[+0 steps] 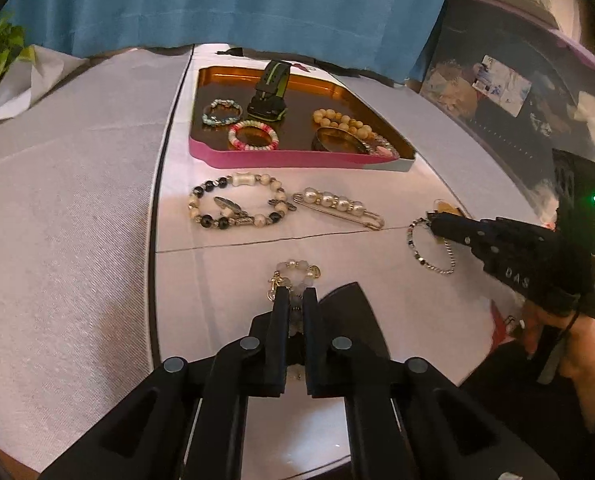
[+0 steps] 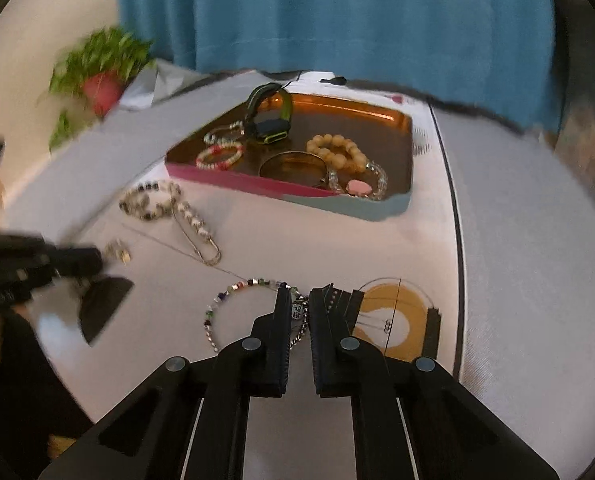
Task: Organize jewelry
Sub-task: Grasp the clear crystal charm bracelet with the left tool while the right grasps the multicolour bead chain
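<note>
My left gripper (image 1: 296,294) is shut on a pale bead charm bracelet (image 1: 295,270) on the white table. My right gripper (image 2: 299,295) is shut on a thin chain bracelet with coloured beads (image 2: 233,290); it also shows in the left wrist view (image 1: 417,248). A pink tin tray (image 1: 297,158) at the back holds a watch (image 1: 269,96), several bead bracelets and a bangle (image 1: 337,140). A black-and-white bead bracelet (image 1: 237,204) and a pearl pin (image 1: 337,204) lie in front of the tray.
A blue curtain (image 1: 237,4) hangs behind the table. A potted plant (image 2: 101,68) stands at the far left. A gold disc print (image 2: 397,320) lies under my right gripper. A dark seam (image 1: 157,200) divides the table.
</note>
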